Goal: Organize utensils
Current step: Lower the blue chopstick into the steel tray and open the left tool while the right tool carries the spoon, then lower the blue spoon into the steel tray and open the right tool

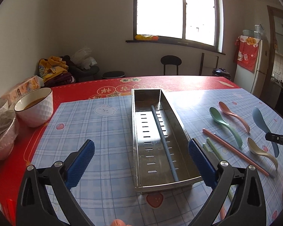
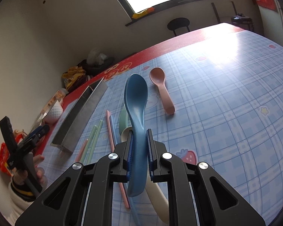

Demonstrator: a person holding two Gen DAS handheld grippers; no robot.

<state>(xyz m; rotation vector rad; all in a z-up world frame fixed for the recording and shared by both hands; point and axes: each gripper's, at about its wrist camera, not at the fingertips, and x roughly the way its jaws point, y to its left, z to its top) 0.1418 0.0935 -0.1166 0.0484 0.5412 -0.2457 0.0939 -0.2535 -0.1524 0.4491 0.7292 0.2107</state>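
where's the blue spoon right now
The blue spoon is clamped by its handle in the right tool, held above the cream spoon and green spoon, right of the metal tray.

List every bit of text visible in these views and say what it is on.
Nothing can be quoted with confidence.
Red tablecloth: Chinese characters in circles, upside down, too blurred to read.
Hanging red cloth: characters too small to read.
Carton at the table's left edge: print blurred.
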